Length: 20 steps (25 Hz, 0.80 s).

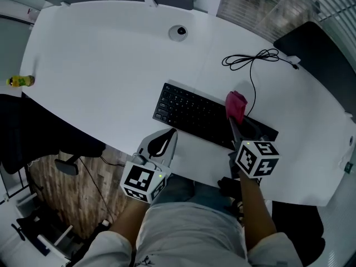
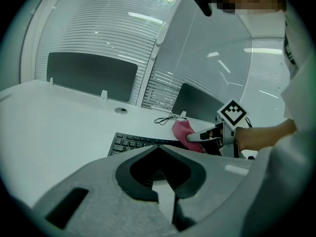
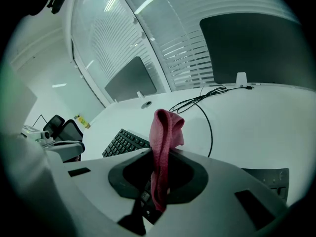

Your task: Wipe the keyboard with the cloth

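Two grippers at a flat black keyboard (image 1: 189, 113) on a white desk (image 1: 111, 54).
Left gripper (image 1: 170, 133), jaws pressed together and empty, idles beside it; right gripper (image 1: 232, 120) pinches a bunched pink cloth (image 1: 235, 105) over its right end, apparently to wipe.

**Pink cloth (image 3: 165, 132) poised over black keyboard (image 1: 194, 114)**
The folded cloth stands pinched in the right gripper (image 3: 159, 179) above the keyboard's right end, perhaps touching the keys; the keyboard lies flat and slantwise.
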Each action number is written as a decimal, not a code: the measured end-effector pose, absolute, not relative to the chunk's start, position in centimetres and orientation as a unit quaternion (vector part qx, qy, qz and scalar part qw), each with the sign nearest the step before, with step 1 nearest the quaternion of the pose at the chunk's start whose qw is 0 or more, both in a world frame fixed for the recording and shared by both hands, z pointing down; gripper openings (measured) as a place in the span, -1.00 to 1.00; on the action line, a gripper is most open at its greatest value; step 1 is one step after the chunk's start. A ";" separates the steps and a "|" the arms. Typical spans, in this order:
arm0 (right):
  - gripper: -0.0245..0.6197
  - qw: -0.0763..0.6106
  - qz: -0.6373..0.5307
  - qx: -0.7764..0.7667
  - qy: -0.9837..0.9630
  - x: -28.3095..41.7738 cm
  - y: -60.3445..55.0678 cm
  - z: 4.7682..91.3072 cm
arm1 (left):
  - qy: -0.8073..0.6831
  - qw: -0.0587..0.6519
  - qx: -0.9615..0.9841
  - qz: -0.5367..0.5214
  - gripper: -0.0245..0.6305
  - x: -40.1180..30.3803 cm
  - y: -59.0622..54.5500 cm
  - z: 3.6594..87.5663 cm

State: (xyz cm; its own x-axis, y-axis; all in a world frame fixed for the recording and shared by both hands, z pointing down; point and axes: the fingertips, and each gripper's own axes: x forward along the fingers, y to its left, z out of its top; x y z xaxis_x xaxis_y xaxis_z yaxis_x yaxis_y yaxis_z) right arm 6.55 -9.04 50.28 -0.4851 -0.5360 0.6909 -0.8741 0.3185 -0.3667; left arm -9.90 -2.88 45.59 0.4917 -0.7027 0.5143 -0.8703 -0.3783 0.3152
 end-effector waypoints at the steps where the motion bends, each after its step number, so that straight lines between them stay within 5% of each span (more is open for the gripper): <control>1: -0.73 0.230 0.368 0.449 -0.781 6.1 -9.1 50.3 | -0.485 0.280 0.815 0.149 -0.89 -10.2 -2.9 45.6; 20: -0.73 0.242 0.358 0.393 -0.812 -2.3 -10.3 50.5 | -0.536 0.284 0.783 0.134 -0.89 -16.2 -1.6 45.2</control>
State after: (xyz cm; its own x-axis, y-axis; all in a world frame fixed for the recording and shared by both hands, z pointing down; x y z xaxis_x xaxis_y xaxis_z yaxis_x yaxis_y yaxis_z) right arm -2.32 -10.27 50.48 -0.5737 -0.4645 0.6746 -0.8113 0.4356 -0.3899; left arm -16.24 -1.63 45.22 0.3895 -0.7639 0.5145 -0.9161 -0.2634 0.3024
